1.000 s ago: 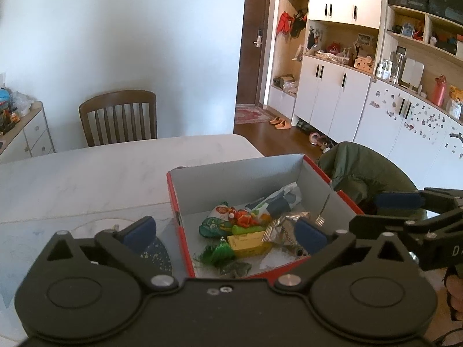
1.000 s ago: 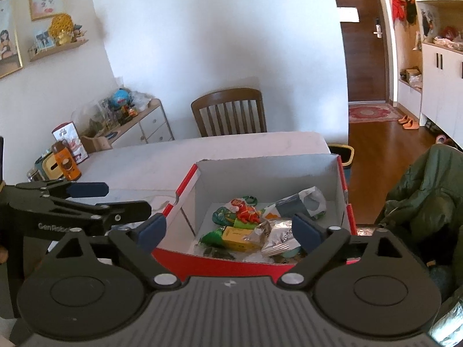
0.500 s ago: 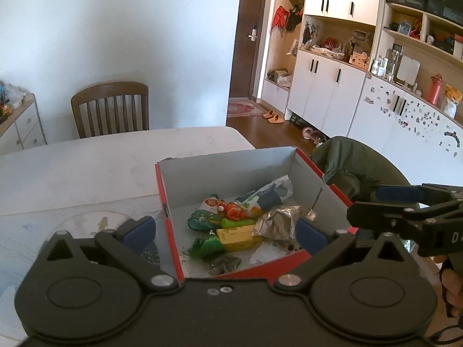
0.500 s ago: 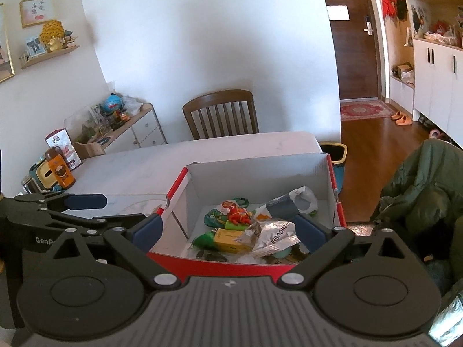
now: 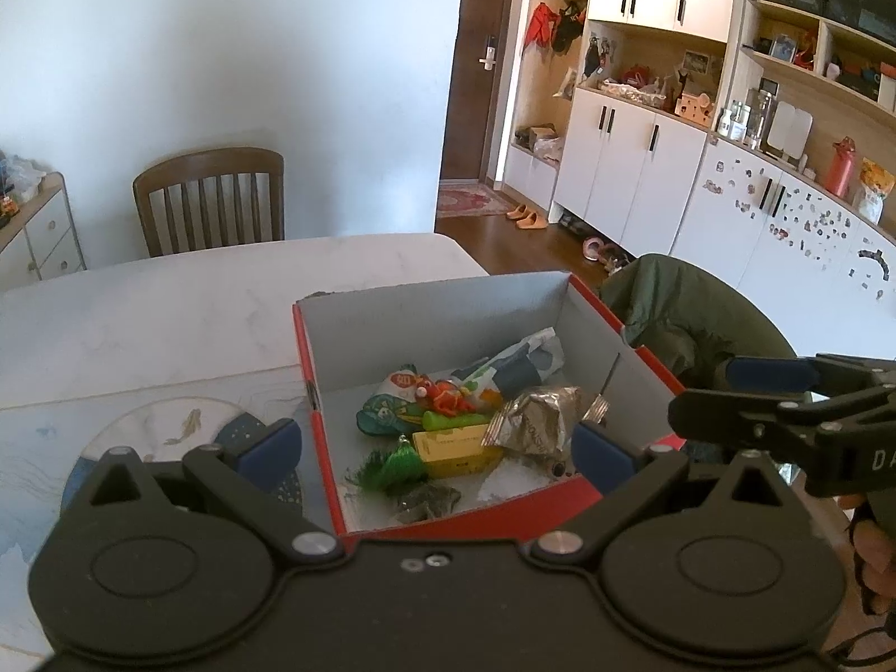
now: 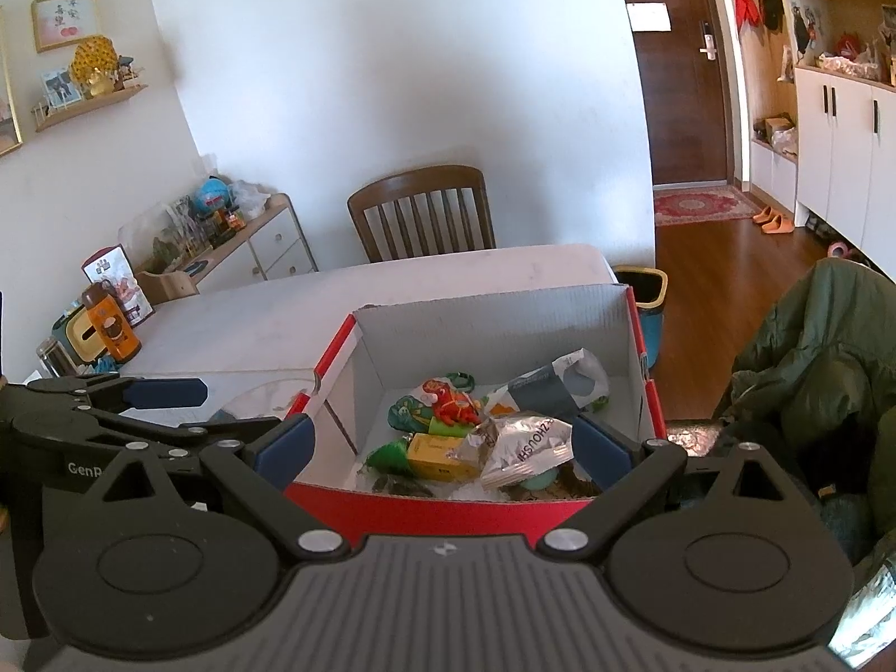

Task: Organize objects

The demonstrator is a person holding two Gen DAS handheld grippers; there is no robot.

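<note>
Two grippers hang spread wide and empty over the near end of the red box (image 5: 621,330): left gripper (image 5: 437,448), right gripper (image 6: 442,445). Inside the box, a silver foil packet (image 6: 526,445) sits right beside a yellow carton (image 6: 442,456) and green toy (image 5: 400,462). Behind the box is a wooden chair (image 6: 423,213); a green jacket (image 6: 812,347) is on its right.

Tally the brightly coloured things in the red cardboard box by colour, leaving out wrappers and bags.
Green: 3, a round printed green toy, a smooth green stick, a fuzzy green tassel
Yellow: 1, a flat yellow carton
Orange-red: 1, an orange-red toy figure
Total: 5
</note>
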